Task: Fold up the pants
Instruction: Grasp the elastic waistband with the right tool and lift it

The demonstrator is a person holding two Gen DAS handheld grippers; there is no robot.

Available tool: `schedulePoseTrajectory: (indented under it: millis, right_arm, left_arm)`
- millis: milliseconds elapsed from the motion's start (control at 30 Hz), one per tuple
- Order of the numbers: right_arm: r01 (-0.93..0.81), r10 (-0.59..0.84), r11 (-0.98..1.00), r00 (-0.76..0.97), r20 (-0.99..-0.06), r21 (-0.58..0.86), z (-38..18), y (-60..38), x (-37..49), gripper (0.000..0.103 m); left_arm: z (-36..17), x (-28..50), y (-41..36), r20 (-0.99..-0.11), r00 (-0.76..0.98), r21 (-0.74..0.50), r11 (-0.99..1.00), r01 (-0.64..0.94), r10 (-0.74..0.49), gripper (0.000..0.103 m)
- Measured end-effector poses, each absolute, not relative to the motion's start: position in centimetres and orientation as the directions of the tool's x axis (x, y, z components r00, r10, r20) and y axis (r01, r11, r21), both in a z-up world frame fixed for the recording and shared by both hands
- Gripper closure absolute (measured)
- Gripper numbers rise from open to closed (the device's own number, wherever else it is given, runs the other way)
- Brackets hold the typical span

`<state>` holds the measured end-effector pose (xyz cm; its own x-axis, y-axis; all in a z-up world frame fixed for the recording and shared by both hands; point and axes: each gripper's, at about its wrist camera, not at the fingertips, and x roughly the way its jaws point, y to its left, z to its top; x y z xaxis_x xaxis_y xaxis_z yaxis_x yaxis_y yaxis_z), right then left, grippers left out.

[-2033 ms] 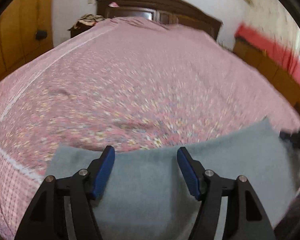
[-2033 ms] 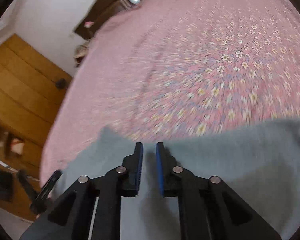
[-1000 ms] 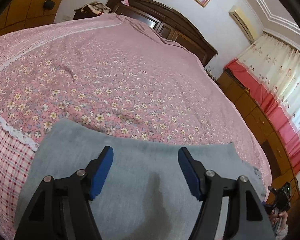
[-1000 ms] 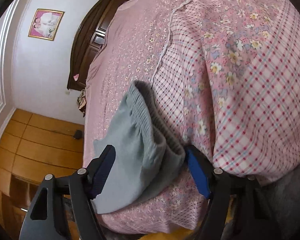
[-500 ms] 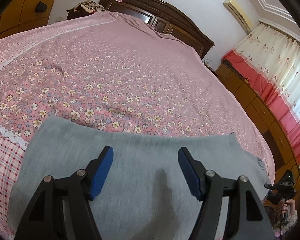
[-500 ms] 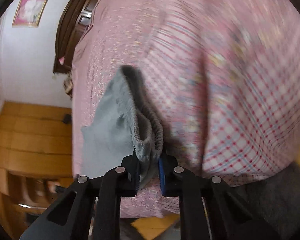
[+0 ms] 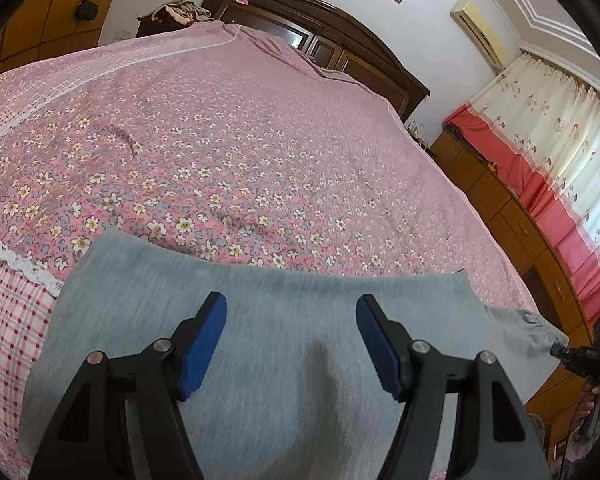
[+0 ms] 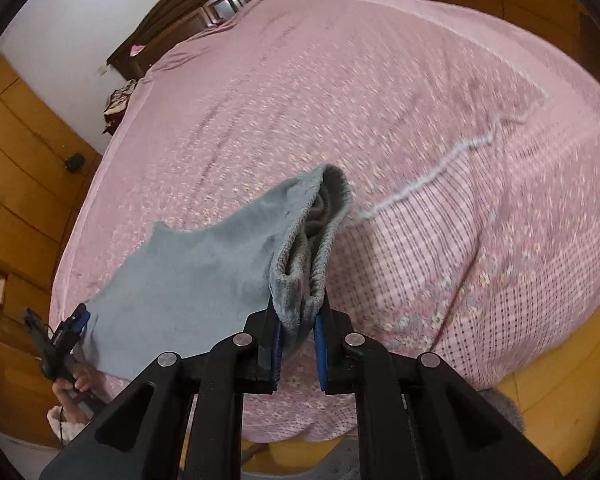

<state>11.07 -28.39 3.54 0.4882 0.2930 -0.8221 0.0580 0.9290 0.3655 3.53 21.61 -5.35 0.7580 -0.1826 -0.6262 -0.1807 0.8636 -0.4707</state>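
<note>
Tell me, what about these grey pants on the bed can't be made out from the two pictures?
- Near part of the pants: left view, cut off by the bottom edge, hidden behind the open left tool.
- Pinched waistband: right view, hidden between the right tool fingers.
- Bedspread pattern: right view, blurred.
- Legs or folds: cannot tell.

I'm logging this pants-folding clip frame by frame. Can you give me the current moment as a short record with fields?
garment: grey pants, spread flat on the near part of the bed
surface: pink floral bedspread
left gripper: open, above the grey fabric, nothing between the fingers
right gripper: shut on the ribbed waistband, bunched between its blue pads
waistband state: lifted off the bedspread at the right gripper's end
fold progress: no fold over the flat part visible yet
background: dark wooden headboard
</note>
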Motion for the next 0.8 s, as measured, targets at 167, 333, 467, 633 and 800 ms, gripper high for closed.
schedulePoseTrajectory:
  millis: [167,333,467,633,800]
  right_arm:
    - [0.018,0.263,0.949,0.511,-0.819,0.316,4.5,-27.0,10.2,0.089]
    - [0.016,0.264,0.949,0.51,-0.819,0.315,4.9,-26.4,9.9,0.089]
    - [0.006,0.267,0.949,0.517,-0.813,0.316,5.3,-26.1,9.8,0.089]
    - [0.003,0.267,0.949,0.518,-0.813,0.314,5.3,-25.8,9.8,0.089]
    - [-0.013,0.27,0.951,0.521,-0.81,0.308,5.8,-25.2,9.8,0.089]
  left_arm:
    - [-4.9,3.3,22.1,-0.617,0.763,-0.492,0.851,-0.184,-0.192,0.032]
    - [-4.9,3.0,22.5,-0.616,0.765,-0.499,0.845,-0.192,-0.19,0.032]
    - [-4.8,2.7,22.9,-0.611,0.77,-0.504,0.841,-0.197,-0.186,0.032]
    - [-4.9,2.8,23.1,-0.619,0.763,-0.502,0.84,-0.204,-0.185,0.032]
    - [-4.9,2.9,22.8,-0.624,0.76,-0.491,0.848,-0.2,-0.182,0.032]
